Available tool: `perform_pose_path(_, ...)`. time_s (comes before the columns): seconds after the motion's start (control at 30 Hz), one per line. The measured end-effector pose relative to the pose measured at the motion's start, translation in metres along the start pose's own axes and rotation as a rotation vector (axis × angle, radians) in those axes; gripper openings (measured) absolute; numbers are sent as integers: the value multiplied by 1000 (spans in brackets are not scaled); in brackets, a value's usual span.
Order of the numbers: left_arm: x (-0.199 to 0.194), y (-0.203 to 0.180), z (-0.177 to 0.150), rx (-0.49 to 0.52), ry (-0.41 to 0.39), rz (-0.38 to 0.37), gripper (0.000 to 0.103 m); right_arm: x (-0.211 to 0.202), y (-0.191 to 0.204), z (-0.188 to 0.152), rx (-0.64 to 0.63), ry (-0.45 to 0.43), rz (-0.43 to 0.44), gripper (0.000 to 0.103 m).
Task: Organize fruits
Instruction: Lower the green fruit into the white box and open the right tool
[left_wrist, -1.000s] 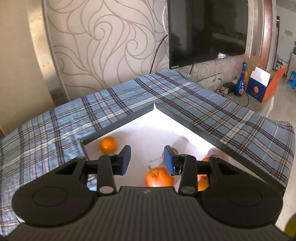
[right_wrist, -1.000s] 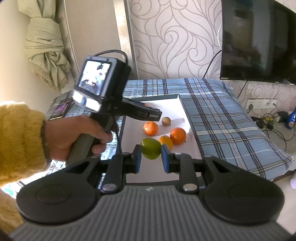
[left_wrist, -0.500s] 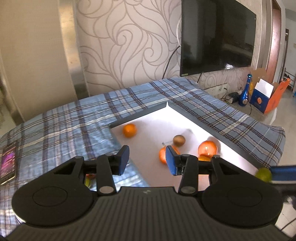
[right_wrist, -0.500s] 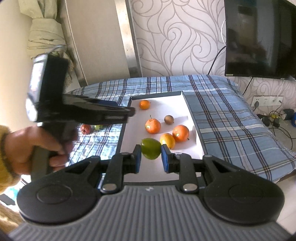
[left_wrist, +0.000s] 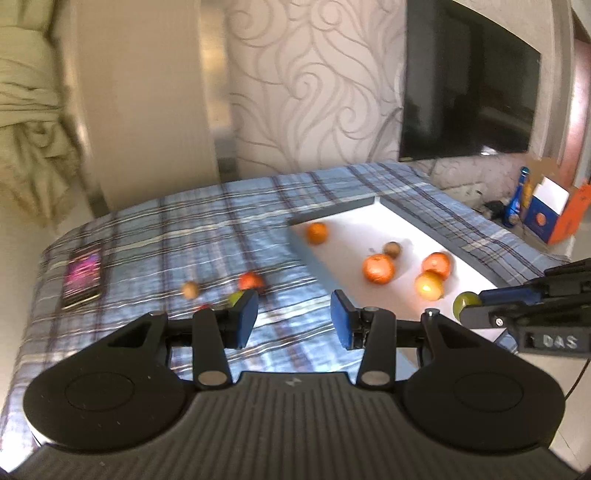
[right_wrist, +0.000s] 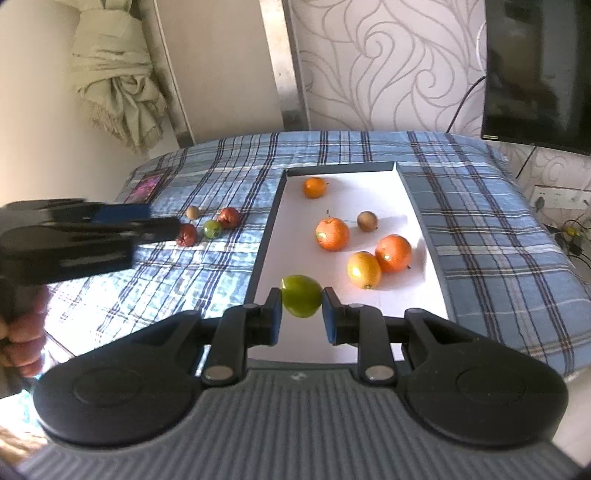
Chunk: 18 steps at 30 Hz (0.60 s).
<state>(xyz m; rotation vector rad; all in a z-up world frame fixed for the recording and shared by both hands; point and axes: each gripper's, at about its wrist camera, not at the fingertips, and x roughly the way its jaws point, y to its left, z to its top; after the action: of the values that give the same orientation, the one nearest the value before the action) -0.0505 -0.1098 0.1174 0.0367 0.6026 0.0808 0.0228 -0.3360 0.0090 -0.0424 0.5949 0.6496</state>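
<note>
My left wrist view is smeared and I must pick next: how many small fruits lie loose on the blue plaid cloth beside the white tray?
Observer: Four on the blue plaid cloth: one tan round fruit, two dark red fruits, one small green fruit.
Operator: Is the right gripper loaded?
Observer: Yes. The right gripper has both pads pressing a larger green round fruit, seen over the white tray near its front left corner.

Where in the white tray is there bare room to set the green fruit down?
The tray is bare along its near edge and left wall, where the green fruit sits in the right hand-held gripper. It is crowded on the right near the orange pair.
</note>
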Motion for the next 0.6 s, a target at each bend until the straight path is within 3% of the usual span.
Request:
perform_pose_path(0.23,-27,25,-18,-79,5,96,49,25,3,4,-17,43,23,26)
perform_pose_path(0.6,-45,42,-45,-129,31,184,49,58,5,10,-40,71,-8,27)
